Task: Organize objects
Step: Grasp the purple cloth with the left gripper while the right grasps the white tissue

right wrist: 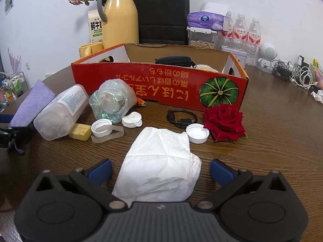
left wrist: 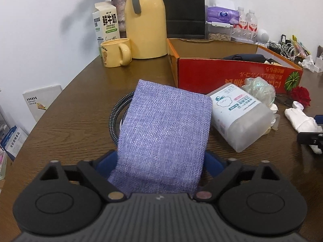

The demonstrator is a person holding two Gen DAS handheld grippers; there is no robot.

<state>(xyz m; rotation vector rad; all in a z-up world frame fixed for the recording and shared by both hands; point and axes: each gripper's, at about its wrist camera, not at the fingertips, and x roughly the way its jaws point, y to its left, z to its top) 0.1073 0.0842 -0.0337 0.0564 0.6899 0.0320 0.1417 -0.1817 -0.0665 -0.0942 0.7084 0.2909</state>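
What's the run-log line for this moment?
left gripper: purple pouch between jaws, grip unclear | right gripper: open, astride white tissue | red box: black case inside

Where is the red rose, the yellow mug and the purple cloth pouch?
Red rose (right wrist: 224,122): right wrist view, on the petals.
Yellow mug (left wrist: 116,52): left wrist view, on its side wall.
Purple cloth pouch (left wrist: 167,129): left wrist view, on the middle of the fabric.
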